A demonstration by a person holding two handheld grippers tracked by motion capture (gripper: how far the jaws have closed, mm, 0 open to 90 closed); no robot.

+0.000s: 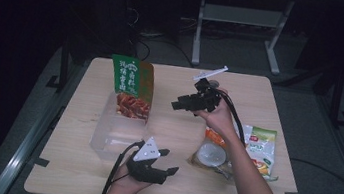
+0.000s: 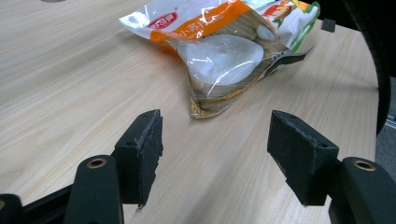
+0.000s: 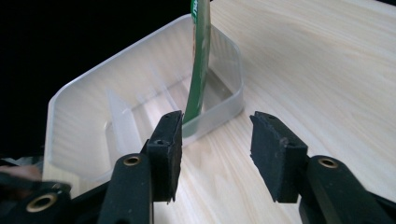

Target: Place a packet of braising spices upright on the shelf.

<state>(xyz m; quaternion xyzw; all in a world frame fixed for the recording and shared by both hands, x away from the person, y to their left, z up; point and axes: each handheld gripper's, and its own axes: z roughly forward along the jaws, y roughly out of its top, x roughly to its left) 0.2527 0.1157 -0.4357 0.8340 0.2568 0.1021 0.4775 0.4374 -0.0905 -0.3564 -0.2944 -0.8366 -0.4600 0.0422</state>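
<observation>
The green packet (image 1: pixel 131 87) stands upright in the clear bin (image 1: pixel 104 138), so the right gripper (image 1: pixel 184 103) beside the bin is open and empty, like the left gripper (image 1: pixel 167 161).

Bare table (image 1: pixel 176 128) between clear bin (image 1: pixel 110 131) and snack packets (image 1: pixel 233 153).

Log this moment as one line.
left gripper: open, empty | right gripper: open, empty | green pack: upright in bin | orange pack: on table
</observation>
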